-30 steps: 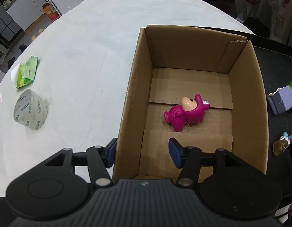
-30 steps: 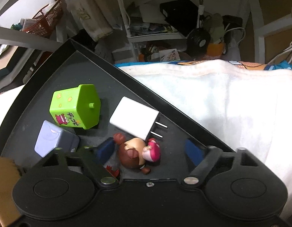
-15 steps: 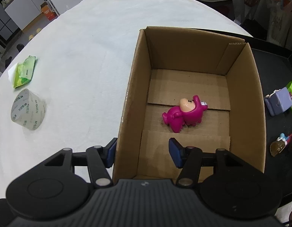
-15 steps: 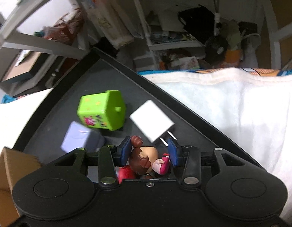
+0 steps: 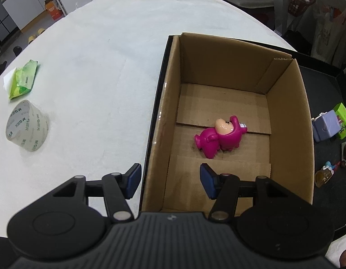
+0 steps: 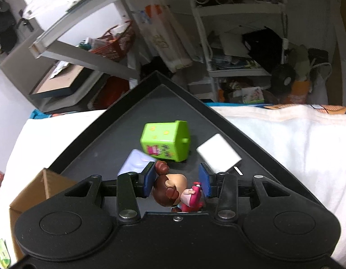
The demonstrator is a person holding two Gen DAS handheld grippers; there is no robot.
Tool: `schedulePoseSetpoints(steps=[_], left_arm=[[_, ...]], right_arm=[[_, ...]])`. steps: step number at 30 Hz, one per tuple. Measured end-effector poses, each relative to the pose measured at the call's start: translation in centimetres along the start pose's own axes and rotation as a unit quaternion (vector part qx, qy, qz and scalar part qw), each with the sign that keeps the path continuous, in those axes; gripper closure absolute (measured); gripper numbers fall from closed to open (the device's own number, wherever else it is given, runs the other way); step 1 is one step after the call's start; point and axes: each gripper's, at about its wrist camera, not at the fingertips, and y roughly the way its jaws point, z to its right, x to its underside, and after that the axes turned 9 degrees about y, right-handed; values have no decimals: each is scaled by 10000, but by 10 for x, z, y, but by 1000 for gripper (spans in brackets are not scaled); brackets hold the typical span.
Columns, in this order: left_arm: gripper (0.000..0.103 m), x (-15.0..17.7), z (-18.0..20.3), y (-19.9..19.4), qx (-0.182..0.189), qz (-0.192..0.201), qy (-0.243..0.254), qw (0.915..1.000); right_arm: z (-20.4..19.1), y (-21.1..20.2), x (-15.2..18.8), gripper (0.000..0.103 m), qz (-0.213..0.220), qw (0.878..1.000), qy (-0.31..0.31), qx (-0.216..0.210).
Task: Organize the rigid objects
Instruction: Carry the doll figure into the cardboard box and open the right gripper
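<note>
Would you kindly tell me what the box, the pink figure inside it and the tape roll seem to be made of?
Box: corrugated cardboard, matt brown; folded flaps show on its floor.
Pink figure: probably hard moulded plastic, glossy, with bright highlights.
Tape roll: seemingly clear plastic tape, slightly shiny, with printed lettering inside.

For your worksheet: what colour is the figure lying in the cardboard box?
Magenta figure, best seen from the left wrist.
</note>
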Motion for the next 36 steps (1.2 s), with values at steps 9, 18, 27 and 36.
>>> schedulePoseSetpoints(steps=[9,18,27,36], left_arm=[[47,2,-15,3,185,14,-46,9998],[47,-1,-29,0,403,216,-60,9989],[48,0,-42,4,722,261,-94,9970],[52,0,-55,8,1044,312,-249,9937]], right_arm=[[-28,-12,10,62,61,9985,-455,-309],[-61,-28,23,62,99,9893,-1109,-939],[-99,-45,38,62,345,9709,-1849,-1480],[-133,-50,58,62,317,9523,-2463,-1776]])
